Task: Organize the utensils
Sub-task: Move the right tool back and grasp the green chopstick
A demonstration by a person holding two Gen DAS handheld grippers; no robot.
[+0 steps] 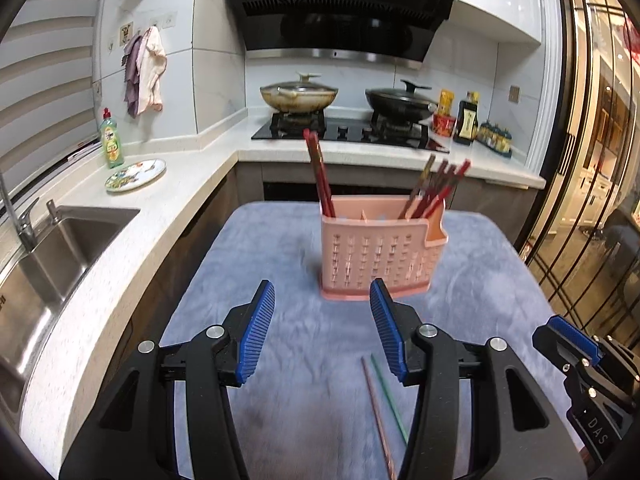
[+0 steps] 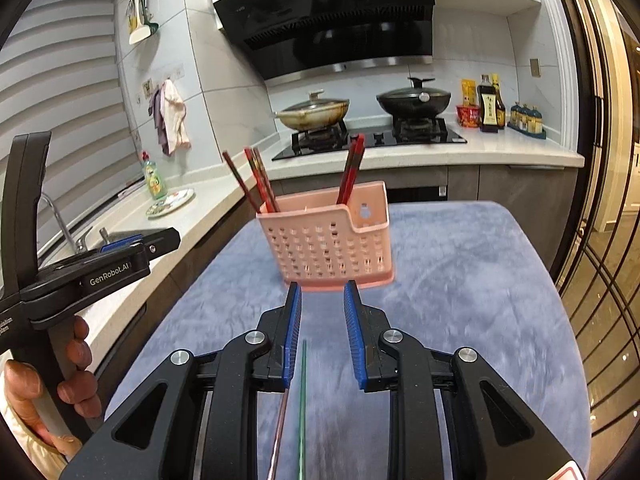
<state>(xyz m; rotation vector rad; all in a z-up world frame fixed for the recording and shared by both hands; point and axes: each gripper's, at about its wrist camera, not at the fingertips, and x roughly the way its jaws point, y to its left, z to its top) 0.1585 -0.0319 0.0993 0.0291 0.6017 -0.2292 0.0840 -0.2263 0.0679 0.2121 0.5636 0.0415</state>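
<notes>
Both tongs [image 1: 322, 328] [image 2: 322, 334] angle down, jaws apart and empty, over two chopsticks [image 2: 294, 412]

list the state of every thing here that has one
left gripper: open, empty
right gripper: open, empty
pink holder: upright, chopsticks in both end compartments
green chopstick: lying on the cloth
brown chopstick: lying beside it
pans: lidded

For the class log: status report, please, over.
Left gripper open, empty. Right gripper open over green chopstick and pink chopstick. Pink holder ahead, path clear.
</notes>
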